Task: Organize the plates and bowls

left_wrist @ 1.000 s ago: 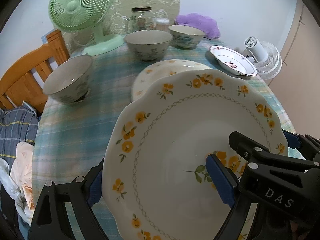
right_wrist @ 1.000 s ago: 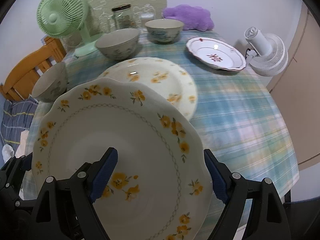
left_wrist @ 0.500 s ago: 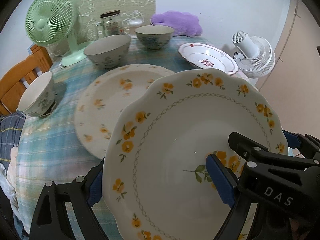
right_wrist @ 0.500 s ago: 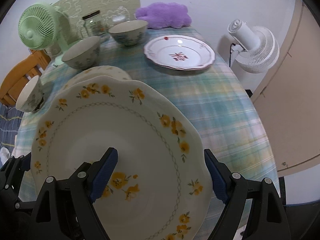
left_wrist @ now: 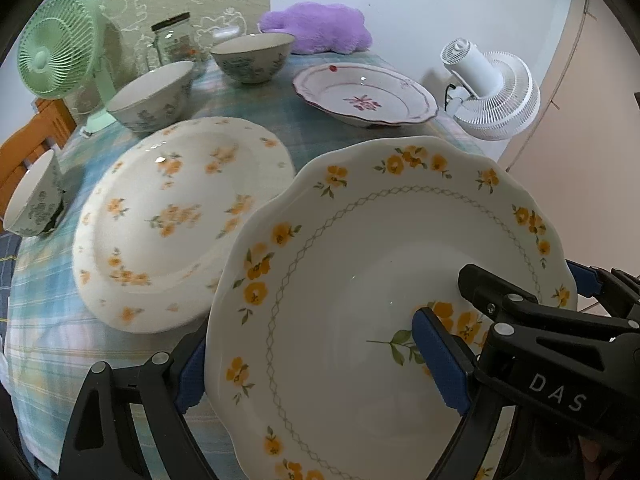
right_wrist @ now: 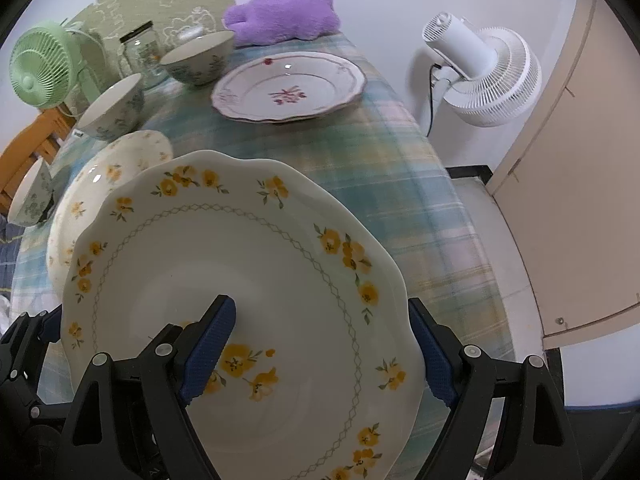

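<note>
A white plate with yellow flowers and a scalloped rim (left_wrist: 360,280) (right_wrist: 240,280) is held in the air over the table's near edge. My left gripper (left_wrist: 320,364) is shut on its left rim. My right gripper (right_wrist: 316,356) is shut on its right rim. A second yellow-flowered plate (left_wrist: 180,216) (right_wrist: 120,160) lies on the table to the left, partly hidden by the held plate. A plate with a red flower (left_wrist: 364,96) (right_wrist: 288,88) lies at the back right. Three patterned bowls (left_wrist: 152,96) (left_wrist: 252,56) (left_wrist: 34,200) stand at the back and left.
The round table has a blue-green plaid cloth (right_wrist: 380,168). A green fan (left_wrist: 60,48), a glass jar (left_wrist: 174,40) and a purple plush (left_wrist: 320,32) stand at the back. A white fan (right_wrist: 480,72) stands off the table's right side. A wooden chair (left_wrist: 36,136) is at the left.
Both grippers have swung to the right with the plate held between them. The second yellow plate and the bowls have shifted to the left in both views; the red-flower plate and white fan now show larger.
</note>
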Demonstrator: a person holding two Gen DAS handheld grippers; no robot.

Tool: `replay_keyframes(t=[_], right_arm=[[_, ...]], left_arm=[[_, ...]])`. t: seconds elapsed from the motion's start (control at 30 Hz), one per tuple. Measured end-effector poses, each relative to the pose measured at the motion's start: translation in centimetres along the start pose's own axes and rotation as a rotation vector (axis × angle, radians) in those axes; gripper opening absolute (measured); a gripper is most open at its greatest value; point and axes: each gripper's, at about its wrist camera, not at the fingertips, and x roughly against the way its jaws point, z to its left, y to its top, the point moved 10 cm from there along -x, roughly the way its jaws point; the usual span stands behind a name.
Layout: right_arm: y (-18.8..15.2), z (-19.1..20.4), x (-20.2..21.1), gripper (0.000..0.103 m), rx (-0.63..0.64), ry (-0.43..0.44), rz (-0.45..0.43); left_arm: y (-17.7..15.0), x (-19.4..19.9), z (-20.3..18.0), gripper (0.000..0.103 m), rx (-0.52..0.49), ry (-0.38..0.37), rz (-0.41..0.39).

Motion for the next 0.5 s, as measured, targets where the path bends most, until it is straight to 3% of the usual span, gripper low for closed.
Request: replay_keyframes(t=[0.33,0.5], right_arm=[[0.2,-3.2,-2.3,0.085,-0.018,-0.004,0.047],[0.8,-4.2,-3.5,0.083,-0.026,-0.007,0.068]], left_arm=[[0.3,-2.9,-2.4,0.091,0.022,-0.009,0.057],[0.9,-3.9,-2.8,0.091,0.016,0.025,0.058]])
